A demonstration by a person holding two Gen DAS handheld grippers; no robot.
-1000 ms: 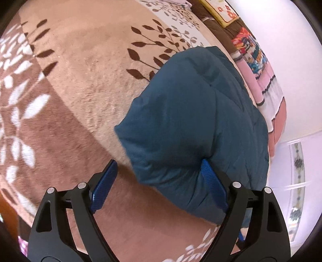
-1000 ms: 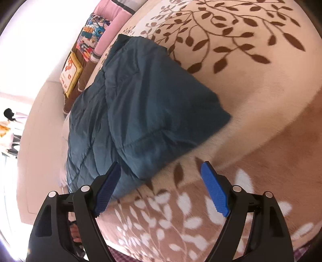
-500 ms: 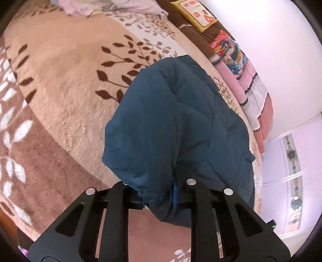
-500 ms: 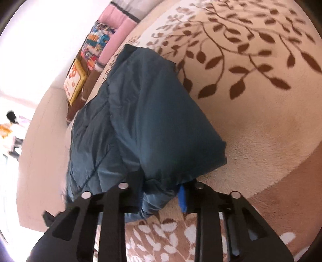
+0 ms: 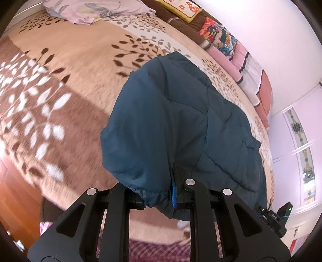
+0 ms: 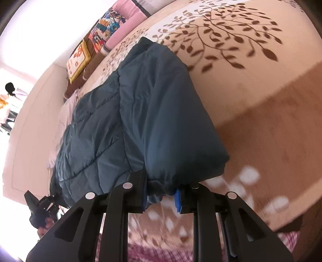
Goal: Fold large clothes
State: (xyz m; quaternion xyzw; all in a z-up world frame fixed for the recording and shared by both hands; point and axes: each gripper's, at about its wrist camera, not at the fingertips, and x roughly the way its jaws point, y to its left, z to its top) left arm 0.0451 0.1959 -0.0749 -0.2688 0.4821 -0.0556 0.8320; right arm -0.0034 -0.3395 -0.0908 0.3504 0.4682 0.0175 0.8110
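Observation:
A dark teal quilted jacket (image 5: 177, 121) lies partly folded on a bed with a brown leaf-pattern blanket (image 5: 60, 66). My left gripper (image 5: 159, 199) is shut on the jacket's near hem and holds that edge raised off the blanket. In the right wrist view the same jacket (image 6: 153, 112) stretches away from me, and my right gripper (image 6: 161, 198) is shut on another part of its gathered near hem, also lifted. The fabric hides most of the blue pads (image 6: 178, 199).
Pillows and folded bedding (image 5: 231, 50) line the far side of the bed by the wall. A lilac cloth (image 5: 96, 8) lies at the blanket's far end. The other gripper (image 5: 275, 217) shows at lower right. The bed's near edge and a wooden floor (image 5: 12, 201) are below left.
Both grippers were open beside the jacket's near edge a second ago. They closed on the hem and have since lifted it, pulling the near end off the blanket.

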